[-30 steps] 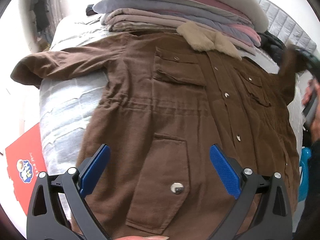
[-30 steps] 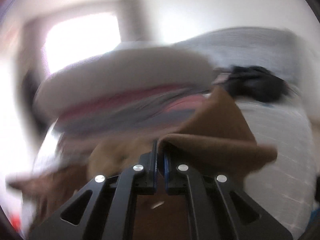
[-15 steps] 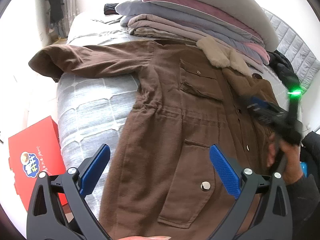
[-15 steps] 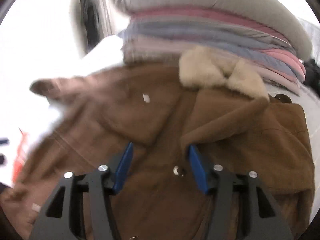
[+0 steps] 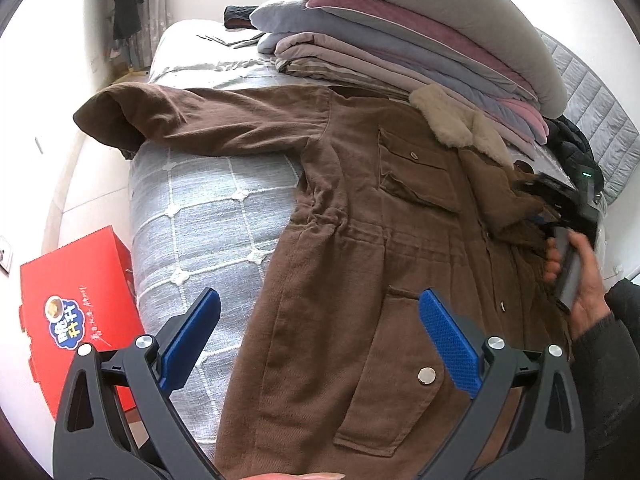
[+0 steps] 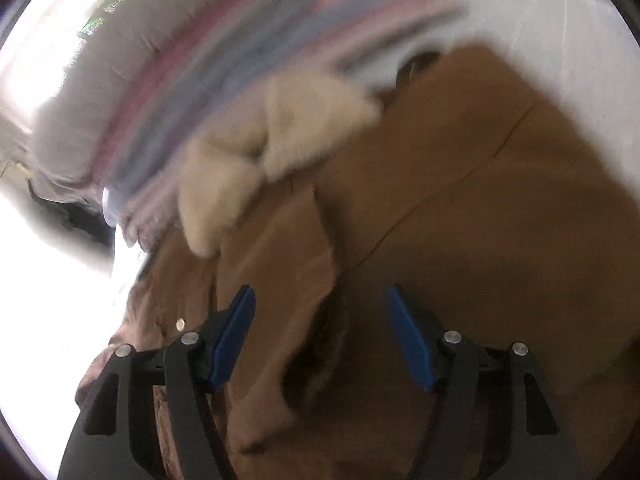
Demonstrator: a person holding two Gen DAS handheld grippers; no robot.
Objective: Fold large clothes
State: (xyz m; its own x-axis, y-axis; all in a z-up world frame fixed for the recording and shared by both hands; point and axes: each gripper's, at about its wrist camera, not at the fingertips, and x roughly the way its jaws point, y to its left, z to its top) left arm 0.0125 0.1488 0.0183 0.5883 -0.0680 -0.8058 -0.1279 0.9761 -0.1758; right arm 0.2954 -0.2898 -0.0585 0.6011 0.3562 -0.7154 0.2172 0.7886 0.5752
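Brown coat (image 5: 360,248) flat on bed (image 5: 208,216), right sleeve folded in. Both claws gape, empty; right claw (image 6: 320,332) jaws just opened. Next we'd pinch far-left sleeve (image 5: 192,120) w/ left claw (image 5: 320,344), fold inward.

Left wrist view: sharp, evenly daylit; light entered from the upper left, where the wall washed out. Fisheye bending was strong at the dark rim. Right wrist view: heavily motion-blurred; the folded bedding (image 6: 200,80) smeared into streaks, and the left edge blew out white, probably window glare.
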